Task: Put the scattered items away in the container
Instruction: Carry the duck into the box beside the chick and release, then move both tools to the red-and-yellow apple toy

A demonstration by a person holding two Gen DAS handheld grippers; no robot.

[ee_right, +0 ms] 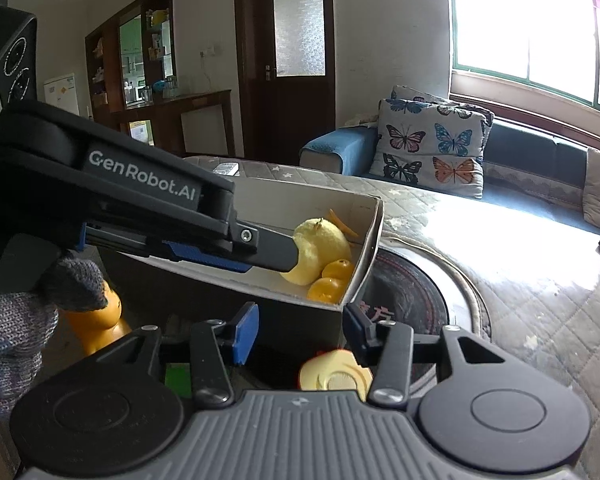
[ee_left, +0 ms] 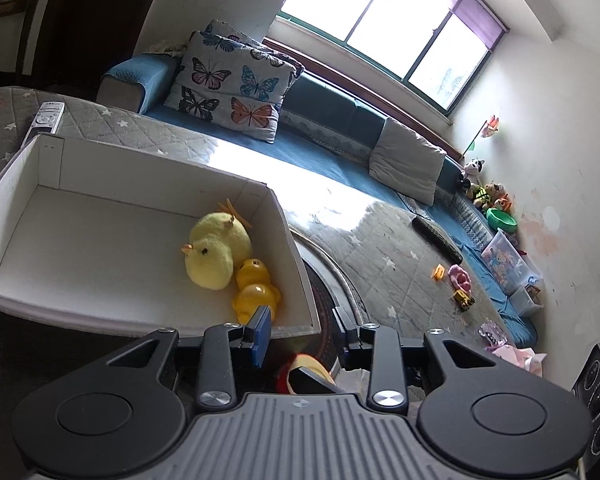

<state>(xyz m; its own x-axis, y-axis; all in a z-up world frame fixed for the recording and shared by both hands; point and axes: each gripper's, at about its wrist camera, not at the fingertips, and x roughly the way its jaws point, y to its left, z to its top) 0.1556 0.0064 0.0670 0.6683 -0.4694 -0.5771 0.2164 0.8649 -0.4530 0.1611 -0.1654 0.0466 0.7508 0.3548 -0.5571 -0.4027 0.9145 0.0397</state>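
1. While both grippers hang at the near end of the box, the left gripper has its jaws spread; one blue pad shows in front of the box's near wall, the other is outside the corner, and nothing is pinched between them.
2. Right gripper: jaws spread and pressing on nothing. The box's near corner lies just ahead of the gap. A pale yellow thing shows low between the fingers; what it is cannot be told.
3. Box contents: a plush chick lies against the right-hand wall, with a yellow plastic duck touching it on the near side. The rest of the box floor is bare.
4. Items still outside: an orange piece, a pink toy and a yellow toy truck lie close together on the quilted table cover, well apart from the box.
5. A pale remote lies just beyond the box's far corner.
6. In the right wrist view, a gloved hand shows below the left gripper's body, with an orange toy behind it.
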